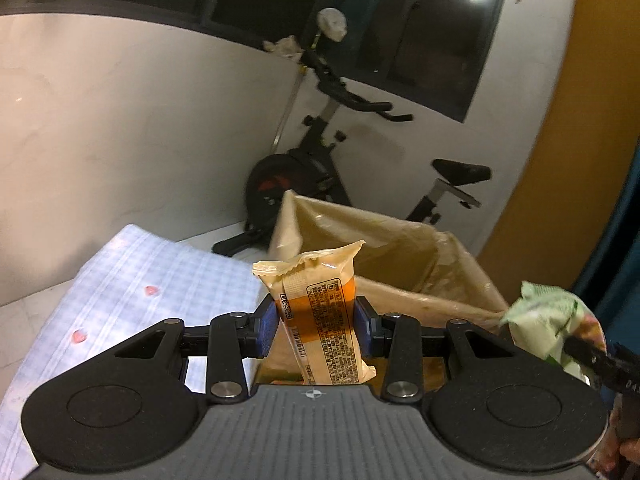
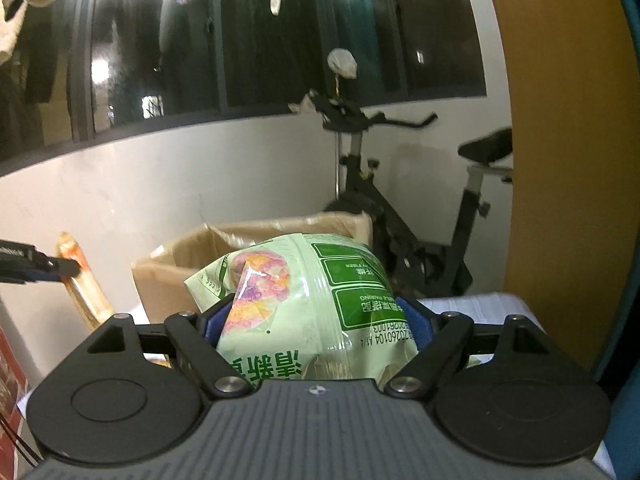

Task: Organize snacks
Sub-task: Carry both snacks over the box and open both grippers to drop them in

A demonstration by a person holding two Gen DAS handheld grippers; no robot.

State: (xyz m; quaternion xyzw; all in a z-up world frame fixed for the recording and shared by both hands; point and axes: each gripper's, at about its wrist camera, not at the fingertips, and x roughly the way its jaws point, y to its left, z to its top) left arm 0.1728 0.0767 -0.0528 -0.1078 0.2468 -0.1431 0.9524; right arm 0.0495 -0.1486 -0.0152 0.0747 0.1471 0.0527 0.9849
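My left gripper (image 1: 316, 322) is shut on a cream and orange snack packet (image 1: 320, 312), held upright in the air between its blue pads. Behind it stands an open cardboard box (image 1: 400, 264) lined with tape. My right gripper (image 2: 316, 320) is shut on a puffy light green snack bag (image 2: 304, 308) with green panels and a fruit picture. In the left wrist view the green bag (image 1: 548, 320) shows at the right edge, near the box's right rim. In the right wrist view the left gripper's tip and the orange packet (image 2: 76, 276) appear at the far left, beside the box (image 2: 184, 264).
A blue checked cloth (image 1: 160, 280) with small pink marks covers the surface at the left. An exercise bike (image 1: 320, 160) stands behind the box against a white wall. A tan wooden panel (image 2: 560, 160) rises on the right, below a dark window.
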